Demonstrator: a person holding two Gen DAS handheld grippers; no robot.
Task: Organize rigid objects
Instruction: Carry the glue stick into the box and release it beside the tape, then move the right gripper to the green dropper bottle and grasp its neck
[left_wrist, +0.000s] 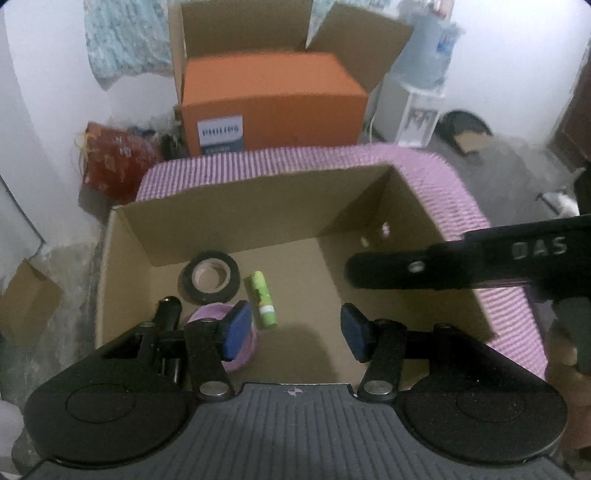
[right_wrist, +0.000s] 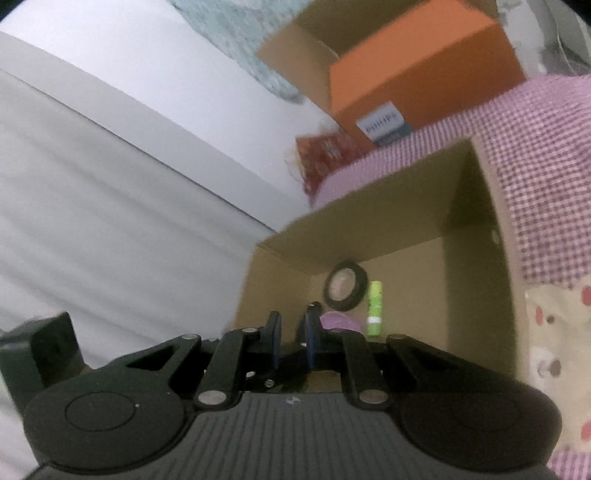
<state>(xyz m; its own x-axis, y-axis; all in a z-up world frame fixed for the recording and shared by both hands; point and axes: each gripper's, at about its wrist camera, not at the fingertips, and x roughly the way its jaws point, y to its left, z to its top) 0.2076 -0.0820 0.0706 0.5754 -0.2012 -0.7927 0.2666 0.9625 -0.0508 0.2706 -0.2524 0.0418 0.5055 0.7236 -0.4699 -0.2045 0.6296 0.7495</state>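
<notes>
Nearest the left wrist camera, the left gripper (left_wrist: 295, 328) is hanging over the near half of the open brown cardboard box (left_wrist: 258, 195), its blue-padded jaws standing apart with nothing between them. Just beyond its left pad, a round pink plastic container (left_wrist: 210, 314) is sitting on the box floor beside a black cylindrical object (left_wrist: 168, 312) at the left wall. A little farther in, the small green tube (left_wrist: 263, 304) is lying lengthwise, and the black roll of tape (left_wrist: 208, 277) is resting flat near the far left corner. The right gripper (right_wrist: 293, 341) is reaching in from the right, its jaws drawn nearly together and gripping nothing that I can see.

Both tools are crowding the same box, so I judge a collision between them likely if either swings across. The tube looks free to roll if nudged. Beyond the box, the pink checked cloth (left_wrist: 461, 199) and an orange carton (left_wrist: 273, 99) are sitting.
</notes>
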